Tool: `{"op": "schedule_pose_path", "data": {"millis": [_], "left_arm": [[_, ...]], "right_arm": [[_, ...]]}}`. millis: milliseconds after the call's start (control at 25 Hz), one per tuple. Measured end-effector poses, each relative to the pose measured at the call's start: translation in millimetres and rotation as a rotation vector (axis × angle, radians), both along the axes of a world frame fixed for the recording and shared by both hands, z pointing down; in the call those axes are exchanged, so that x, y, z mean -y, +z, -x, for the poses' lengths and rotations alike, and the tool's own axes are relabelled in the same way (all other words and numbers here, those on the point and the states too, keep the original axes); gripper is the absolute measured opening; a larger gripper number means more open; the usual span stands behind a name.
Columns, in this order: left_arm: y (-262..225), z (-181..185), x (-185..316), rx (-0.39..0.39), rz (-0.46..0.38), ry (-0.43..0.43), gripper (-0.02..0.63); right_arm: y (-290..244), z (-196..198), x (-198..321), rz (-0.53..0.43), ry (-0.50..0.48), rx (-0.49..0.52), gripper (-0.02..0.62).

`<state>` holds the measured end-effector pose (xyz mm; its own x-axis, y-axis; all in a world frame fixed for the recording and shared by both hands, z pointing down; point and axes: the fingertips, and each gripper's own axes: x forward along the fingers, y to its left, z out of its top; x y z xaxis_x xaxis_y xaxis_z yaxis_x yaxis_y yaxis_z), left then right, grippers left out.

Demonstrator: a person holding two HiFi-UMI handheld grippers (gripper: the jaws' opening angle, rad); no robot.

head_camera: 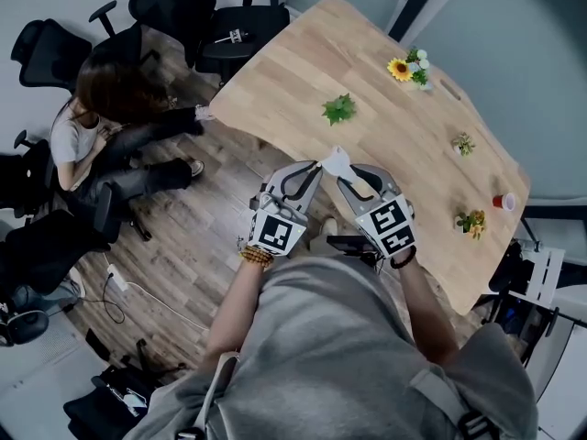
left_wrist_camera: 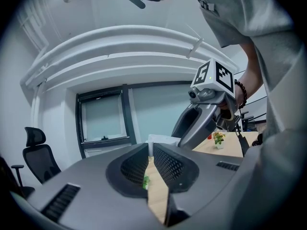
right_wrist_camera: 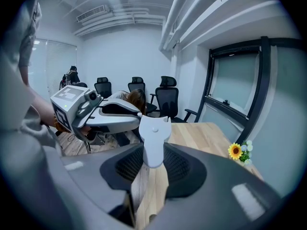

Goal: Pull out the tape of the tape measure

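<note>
The right gripper [right_wrist_camera: 153, 151] has its jaws partly apart and pressed on both sides of the pale grey tape measure [right_wrist_camera: 153, 137], which stands upright between them. It is held in the air above the near edge of the wooden tabletop [head_camera: 303, 62]. The left gripper [left_wrist_camera: 150, 150] is almost closed, down to a thin slit, and its tips pinch a thin white bit at the case's upper corner. I cannot make out whether that bit is the tape's end tab. No drawn-out tape shows. There is no readable writing, only black-and-white square patterns on the marker cubes [head_camera: 278, 230]. From above, the jaws cover most of the case.
</note>
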<state>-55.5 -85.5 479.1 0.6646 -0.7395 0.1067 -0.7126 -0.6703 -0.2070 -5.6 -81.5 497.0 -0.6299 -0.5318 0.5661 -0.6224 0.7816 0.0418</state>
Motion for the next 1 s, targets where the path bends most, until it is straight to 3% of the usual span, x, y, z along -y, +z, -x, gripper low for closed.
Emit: {"op": "schedule_pose_path", "data": {"millis": [680, 1000], "left_arm": [[0, 7, -3, -0.003, 0.034, 0.001, 0.038], [5, 1, -6, -0.006, 0.061, 0.020, 0.038]], "right_arm": [[1, 8, -5, 0.038, 0.021, -0.010, 0.137], [11, -9, -3, 0.062, 0.071, -0.026, 0.135]]}}
